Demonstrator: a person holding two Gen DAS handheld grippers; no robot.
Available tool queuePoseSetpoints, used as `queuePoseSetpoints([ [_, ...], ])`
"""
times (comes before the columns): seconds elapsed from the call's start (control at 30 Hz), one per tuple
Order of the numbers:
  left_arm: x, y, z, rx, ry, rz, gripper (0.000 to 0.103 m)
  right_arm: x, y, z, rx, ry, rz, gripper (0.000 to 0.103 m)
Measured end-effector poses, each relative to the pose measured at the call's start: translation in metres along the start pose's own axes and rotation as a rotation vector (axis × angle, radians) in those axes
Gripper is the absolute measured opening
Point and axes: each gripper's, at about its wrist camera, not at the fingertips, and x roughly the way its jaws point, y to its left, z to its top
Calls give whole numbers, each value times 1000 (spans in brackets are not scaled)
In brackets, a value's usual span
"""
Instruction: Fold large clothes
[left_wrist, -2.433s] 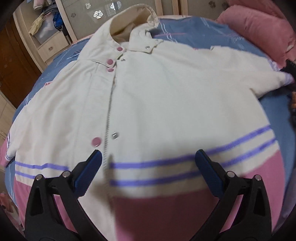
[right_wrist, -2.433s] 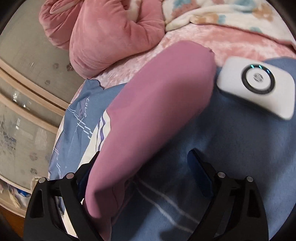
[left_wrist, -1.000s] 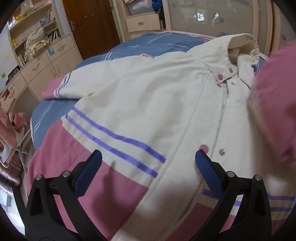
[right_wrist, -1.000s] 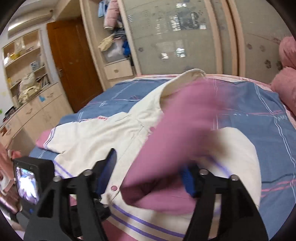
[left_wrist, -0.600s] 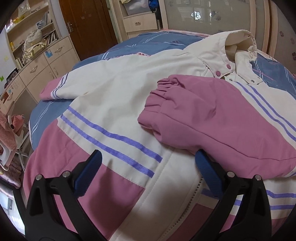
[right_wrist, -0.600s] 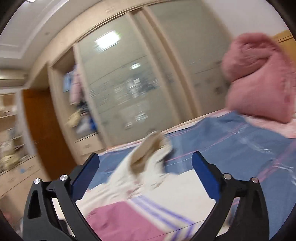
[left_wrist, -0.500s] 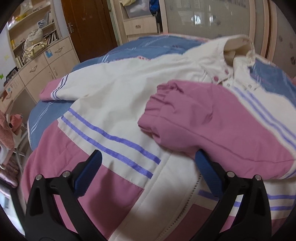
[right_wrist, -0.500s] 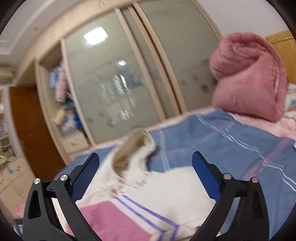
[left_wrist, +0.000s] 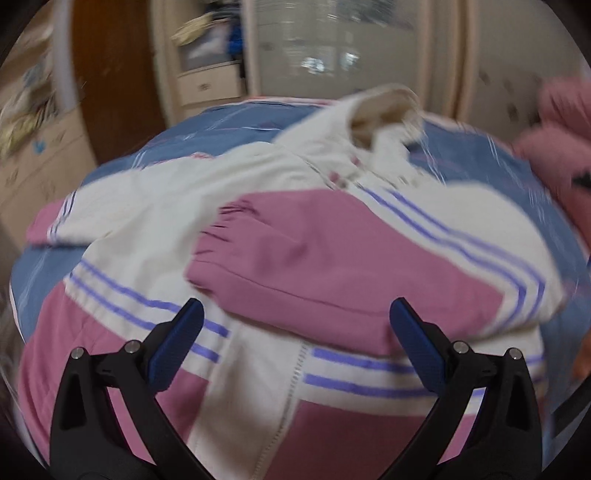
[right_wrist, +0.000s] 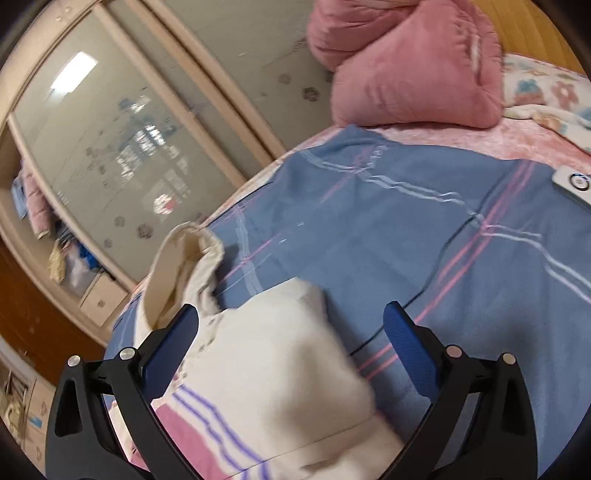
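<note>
A cream and pink jacket (left_wrist: 155, 206) with purple stripes lies face up on the blue bedspread (left_wrist: 229, 122). Its right sleeve (left_wrist: 332, 266), pink at the cuff end, is folded across the chest. The other sleeve (left_wrist: 62, 221) lies stretched out to the left. My left gripper (left_wrist: 295, 325) is open and empty above the jacket's lower front. My right gripper (right_wrist: 290, 325) is open and empty above the folded shoulder (right_wrist: 280, 354), near the collar (right_wrist: 177, 266).
A pink duvet roll (right_wrist: 406, 59) and a floral quilt (right_wrist: 546, 92) lie at the head of the bed. A white device (right_wrist: 572, 182) rests on the bedspread at the right. Wardrobe doors (left_wrist: 351, 48), drawers (left_wrist: 210, 83) and a brown door (left_wrist: 110, 70) stand beyond the bed.
My right gripper carried the pink sleeve across the jacket, let it go on the chest and drew back to the shoulder. My left gripper stayed open and swung its view a little right.
</note>
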Motion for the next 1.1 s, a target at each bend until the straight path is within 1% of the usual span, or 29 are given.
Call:
queuePoseSetpoints([
  [0.07, 6, -19, -4, 109, 10, 53, 101, 1, -11, 4, 20, 5, -23, 100],
  [0.1, 14, -34, -7, 194, 25, 109, 101, 3, -16, 6, 35, 7, -34, 100],
  [0.17, 26, -47, -13, 269, 55, 145, 101, 7, -26, 8, 70, 21, -51, 100],
  [0.2, 35, -52, -14, 292, 83, 152, 101, 11, -29, 8, 83, 33, -55, 100],
  [0.27, 41, -50, -15, 284, 97, 147, 100, 14, -30, 6, 85, 47, -59, 100],
  [0.3, 42, -49, -13, 273, 102, 135, 96, 15, -29, 6, 80, 52, -59, 100],
  [0.33, 43, -47, -12, 261, 108, 121, 82, 15, -27, 4, 69, 53, -57, 100],
  [0.37, 43, -43, -9, 243, 118, 102, 63, 15, -24, 3, 53, 51, -55, 100],
  [0.4, 43, -41, -7, 230, 122, 94, 53, 14, -20, 3, 35, 46, -54, 100],
  [0.43, 42, -39, -7, 217, 125, 86, 34, 13, -18, 3, 22, 41, -55, 100],
  [0.47, 41, -35, -5, 202, 128, 81, 22, 11, -15, 2, 6, 33, -55, 100],
  [0.53, 39, -25, -1, 159, 125, 77, 12, 9, -10, 1, -14, 26, -52, 100],
  [0.57, 39, -22, 0, 148, 122, 82, 11, 7, -8, 1, -21, 24, -47, 100],
  [0.6, 39, -16, 3, 138, 116, 105, 10, 6, -7, 1, -26, 22, -44, 100],
  [0.63, 41, -11, 5, 134, 114, 132, 6, 6, -6, 0, -30, 23, -43, 100],
  [0.67, 44, -3, 7, 121, 117, 160, 6, 6, -6, 1, -34, 26, -40, 100],
  [0.73, 49, 14, 9, 77, 143, 197, 6, 5, -5, 3, -51, 44, -22, 100],
  [0.77, 49, 19, 9, 66, 153, 204, 11, 4, -6, 5, -59, 45, -17, 100],
  [0.8, 49, 26, 9, 45, 167, 204, 18, 1, -8, 7, -68, 34, -21, 100],
  [0.83, 47, 31, 8, 33, 169, 195, 47, -1, -9, 8, -72, 23, -30, 100],
  [0.87, 44, 31, 8, 29, 160, 189, 72, -4, -10, 9, -76, 12, -39, 100],
  [0.9, 37, 32, 8, 37, 121, 197, 77, -5, -12, 9, -82, 5, -46, 100],
  [0.97, 26, 25, 8, 84, 46, 225, 77, -5, -14, 6, -102, 2, -70, 100],
  [1.0, 20, 18, 9, 125, -1, 229, 77, -3, -14, 3, -115, 9, -87, 100],
  [1.03, 16, 12, 10, 156, -33, 230, 81, -1, -13, 0, -122, 19, -95, 100],
  [1.07, 14, 8, 12, 175, -48, 227, 89, 2, -13, -3, -127, 34, -96, 100],
  [1.1, 14, 4, 15, 193, -55, 213, 92, 7, -10, -7, -132, 61, -85, 100],
])
